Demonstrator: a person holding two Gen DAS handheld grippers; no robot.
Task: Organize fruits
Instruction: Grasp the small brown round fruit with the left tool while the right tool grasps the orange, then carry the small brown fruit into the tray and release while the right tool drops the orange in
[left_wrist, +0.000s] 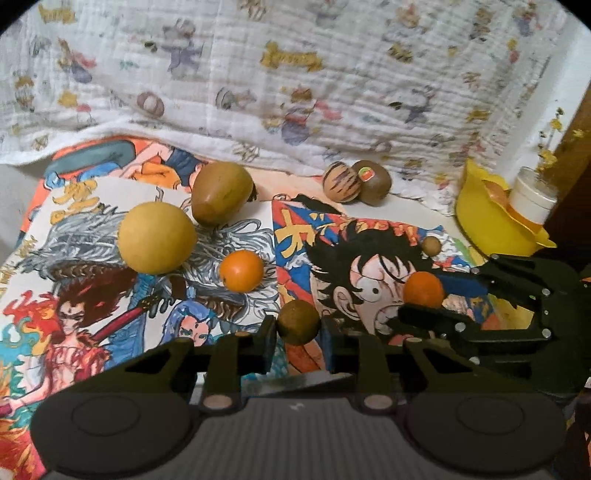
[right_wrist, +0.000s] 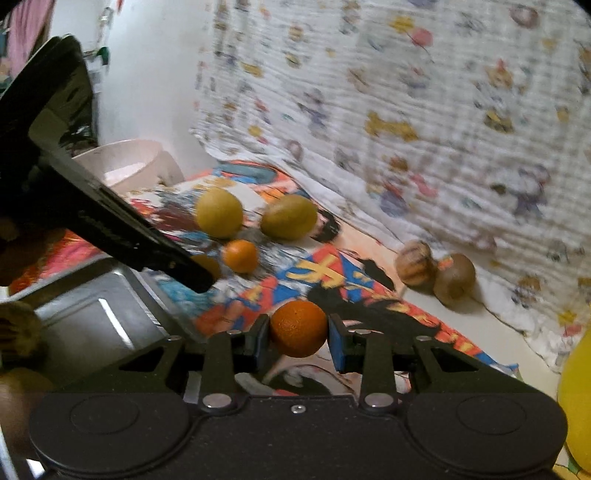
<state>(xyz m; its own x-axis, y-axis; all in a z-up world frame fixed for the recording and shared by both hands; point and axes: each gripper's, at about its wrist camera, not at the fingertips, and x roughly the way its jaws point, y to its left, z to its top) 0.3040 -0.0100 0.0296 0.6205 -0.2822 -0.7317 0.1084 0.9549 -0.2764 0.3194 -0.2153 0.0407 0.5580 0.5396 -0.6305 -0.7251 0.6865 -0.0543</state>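
Note:
My left gripper (left_wrist: 298, 326) is shut on a small brown round fruit (left_wrist: 297, 320). My right gripper (right_wrist: 298, 330) is shut on an orange (right_wrist: 298, 328); it also shows in the left wrist view (left_wrist: 423, 289) between the right gripper's fingers (left_wrist: 436, 317). On the cartoon mat lie a yellow round fruit (left_wrist: 157, 238), a green mango (left_wrist: 221, 192), a second orange (left_wrist: 241, 270), a striped brown fruit (left_wrist: 341, 182), a kiwi (left_wrist: 373, 182) and a tiny brown fruit (left_wrist: 430, 244). A metal tray (right_wrist: 92, 314) lies left of the right gripper.
A yellow bowl (left_wrist: 491, 218) and a white cup (left_wrist: 532, 195) stand at the right. A white bowl (right_wrist: 129, 166) stands at the far left. A printed cloth (left_wrist: 295, 74) hangs behind the mat.

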